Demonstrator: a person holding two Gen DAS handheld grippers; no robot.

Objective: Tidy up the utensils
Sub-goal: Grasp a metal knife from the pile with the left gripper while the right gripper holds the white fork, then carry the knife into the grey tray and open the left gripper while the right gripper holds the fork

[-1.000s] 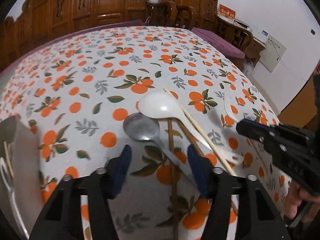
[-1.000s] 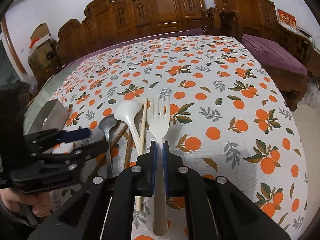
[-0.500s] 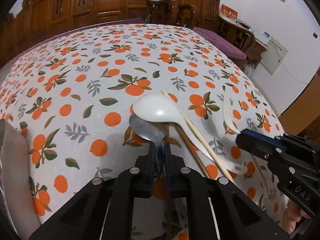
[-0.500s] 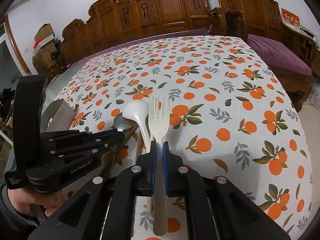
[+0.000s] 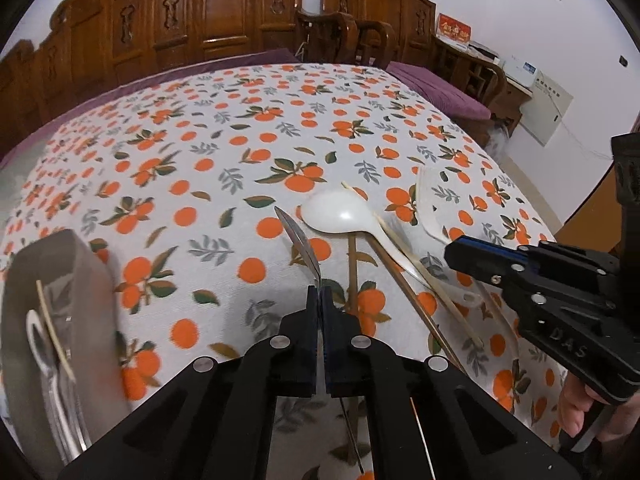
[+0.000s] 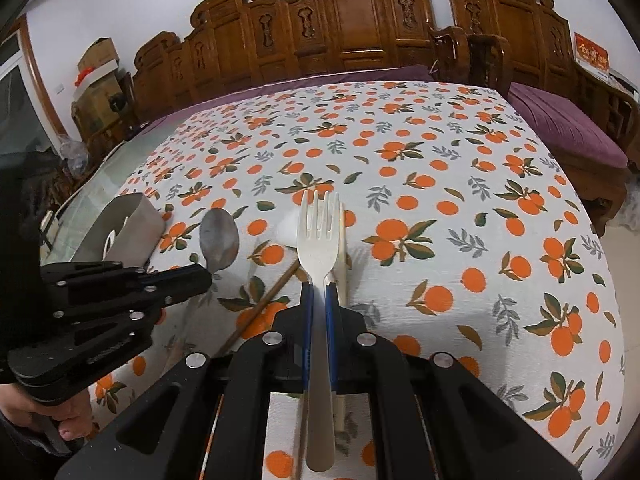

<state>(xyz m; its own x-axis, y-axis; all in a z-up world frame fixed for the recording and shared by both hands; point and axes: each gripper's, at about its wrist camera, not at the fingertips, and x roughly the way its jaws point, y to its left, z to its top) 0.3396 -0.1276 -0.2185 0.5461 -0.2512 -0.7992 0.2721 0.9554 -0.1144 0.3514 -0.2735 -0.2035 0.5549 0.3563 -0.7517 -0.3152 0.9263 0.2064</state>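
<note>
Both tools are loaded, so the step in hand looks like carrying each piece to the metal holder [image 5: 56, 280] at the left edge of the desk [image 5: 224, 152] — best done one at a time, I judge, since the two tools sit close together and could knock into each other over the holder's mouth. The left gripper [image 5: 320, 300] has its jaws pressed together on the handle of the metal spoon [image 5: 298, 240], which stands on edge in the left view, its bowl thrust forward beyond the jaw tips and apparently clear of the cloth. A thin handle pinched this way can swivel, so a steady wrist and a slow tip-down into the holder would serve well; the holder already has a spoon and a stick in it, so the new one should enter beside them, not on top. The right gripper [image 6: 318, 292] has its jaws shut on the neck of the white fork [image 6: 318, 232], tines ahead of the tips, handle running back between the jaws. It should wait, or trail behind the left one. On the desk near the front edge lie the white spoon [image 5: 340, 214], a pale chopstick [image 5: 416, 264] and a brown chopstick [image 5: 408, 292] crossing it — all to the right of the left jaws and untouched.
</note>
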